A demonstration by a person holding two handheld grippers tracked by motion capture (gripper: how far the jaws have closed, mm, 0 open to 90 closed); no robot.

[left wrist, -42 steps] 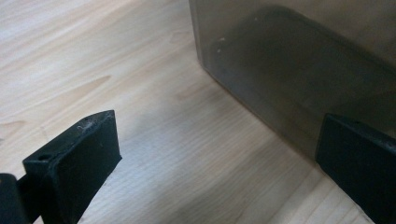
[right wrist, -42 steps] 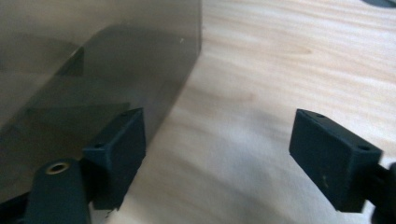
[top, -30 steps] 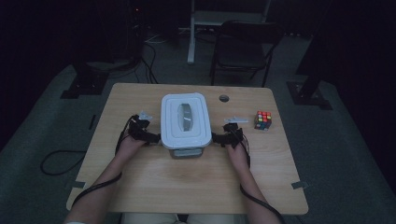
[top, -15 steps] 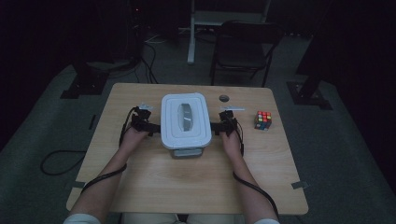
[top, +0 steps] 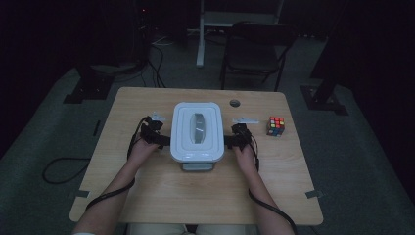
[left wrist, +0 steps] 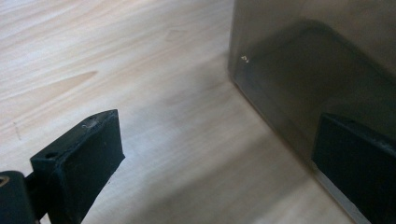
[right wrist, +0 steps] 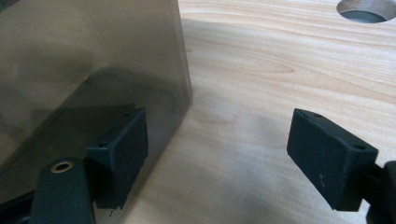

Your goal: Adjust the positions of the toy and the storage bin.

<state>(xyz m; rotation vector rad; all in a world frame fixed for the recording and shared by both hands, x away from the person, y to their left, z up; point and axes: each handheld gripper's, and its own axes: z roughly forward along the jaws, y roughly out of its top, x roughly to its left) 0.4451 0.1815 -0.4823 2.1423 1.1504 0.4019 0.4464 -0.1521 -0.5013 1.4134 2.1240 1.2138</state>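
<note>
Nearest the person, two forearms come up from the bottom edge of the high view onto the wooden table point(top: 195, 196), each hand holding a black gripper with a cable trailing back along the arm. The left gripper point(top: 164, 140) sits at the left side of a plastic box point(top: 196, 131), and the right gripper point(top: 229, 142) sits at its right side, so the box lies between them at the middle of the table. The box has a white lid with a raised grey handle strip down its centre and a smoky, see-through body below. In the left gripper view the jaws stand wide apart, one over bare wood and the other close against the tinted wall of the box point(left wrist: 322, 60), with nothing pressed between them. In the right gripper view the jaws have just been closing but are apart, one beside the box wall point(right wrist: 93, 60) and the other over the table, gripping nothing. Farther right on the table, well apart from the box, sits a coloured puzzle cube point(top: 275, 126). Beyond the box is a round hole point(top: 235, 103) in the tabletop. Past the table stands a dark folding chair point(top: 257, 49) on the floor.
</note>
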